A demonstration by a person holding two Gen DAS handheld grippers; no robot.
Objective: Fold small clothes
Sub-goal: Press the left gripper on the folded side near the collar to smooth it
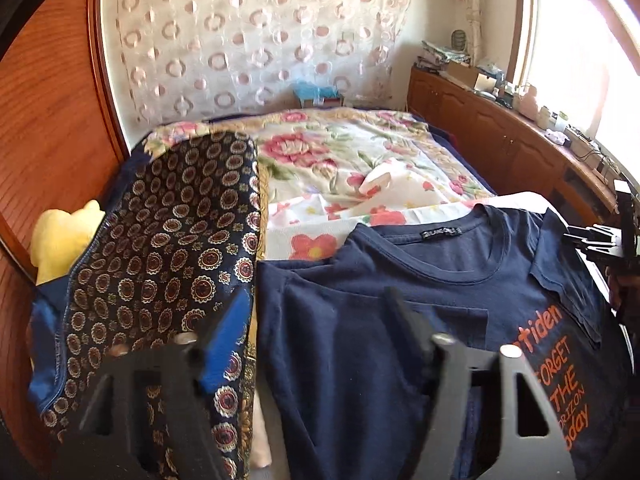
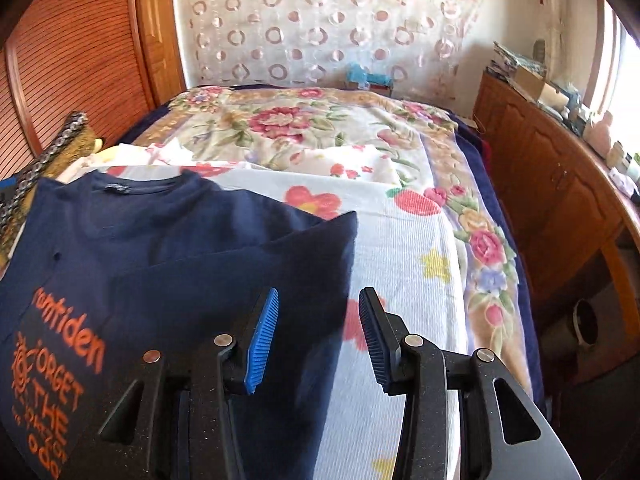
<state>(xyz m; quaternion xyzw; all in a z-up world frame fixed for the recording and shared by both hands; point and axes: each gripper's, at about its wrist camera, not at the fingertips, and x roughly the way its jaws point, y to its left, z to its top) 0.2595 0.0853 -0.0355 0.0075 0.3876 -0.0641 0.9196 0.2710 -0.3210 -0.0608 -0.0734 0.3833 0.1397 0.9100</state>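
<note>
A navy T-shirt (image 1: 400,304) with orange lettering lies on the floral bed, collar away from me; it also shows in the right wrist view (image 2: 168,248), with its right side folded inward. My left gripper (image 1: 316,312) is open above the shirt's left sleeve area, its blue pad (image 1: 228,336) over the edge of a patterned cloth. My right gripper (image 2: 318,332) is open and empty, straddling the shirt's folded right edge, just above the bedcover. The right gripper also shows at the right edge of the left wrist view (image 1: 600,240).
A dark patterned garment (image 1: 168,264) lies left of the shirt. A yellow soft item (image 1: 60,236) sits beyond it by the wooden wardrobe (image 1: 44,128). The floral bedcover (image 2: 400,216) stretches ahead. A wooden cabinet (image 2: 552,184) with clutter runs along the right.
</note>
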